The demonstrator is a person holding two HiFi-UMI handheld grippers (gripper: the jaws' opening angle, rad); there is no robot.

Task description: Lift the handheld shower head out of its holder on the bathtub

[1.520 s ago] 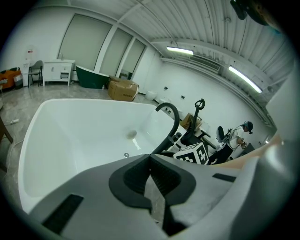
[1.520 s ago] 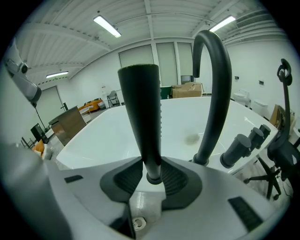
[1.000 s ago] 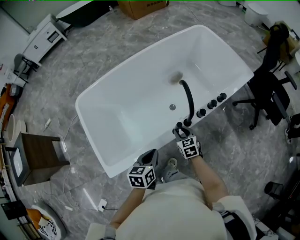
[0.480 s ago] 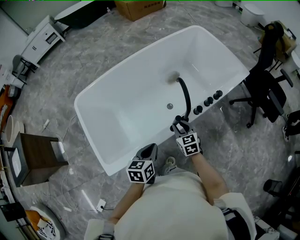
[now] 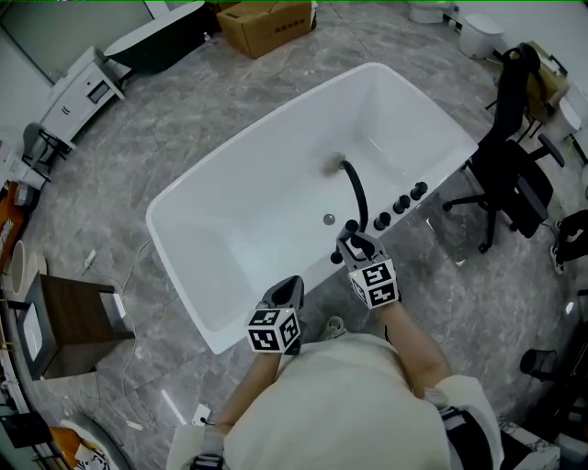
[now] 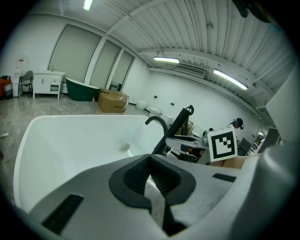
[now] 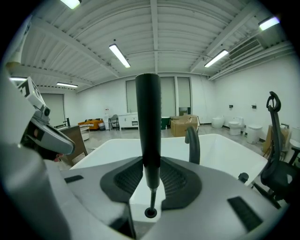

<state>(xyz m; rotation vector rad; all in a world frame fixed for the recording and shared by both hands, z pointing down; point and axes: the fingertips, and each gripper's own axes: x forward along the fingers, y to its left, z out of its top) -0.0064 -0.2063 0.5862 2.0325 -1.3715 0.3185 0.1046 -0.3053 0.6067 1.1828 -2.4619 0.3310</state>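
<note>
The white bathtub [image 5: 230, 266] lies slantwise below me, with a black curved spout [image 5: 353, 191] and black knobs [image 5: 401, 204] on its near rim. My right gripper [image 5: 355, 246] hangs above that rim, shut on the black shower head [image 7: 149, 117], which stands upright between the pads. A thin hose runs from it down into the round holder [image 7: 150, 213]. From the left gripper view the shower head [image 6: 176, 127] rises beside the spout [image 6: 157, 122]. My left gripper [image 5: 286, 294] hovers by the tub's near edge, jaws shut [image 6: 151, 161] and empty.
A black office chair [image 5: 516, 174] stands right of the tub. A cardboard box [image 5: 268, 23] and a dark tub [image 5: 161, 32] sit at the back, toilets [image 5: 478, 32] at the far right. A wooden side table [image 5: 78, 317] and floor cables are at the left.
My right gripper has risen with the shower head, which now stands clear above its holder with hose showing below. The left gripper has risen slightly.
</note>
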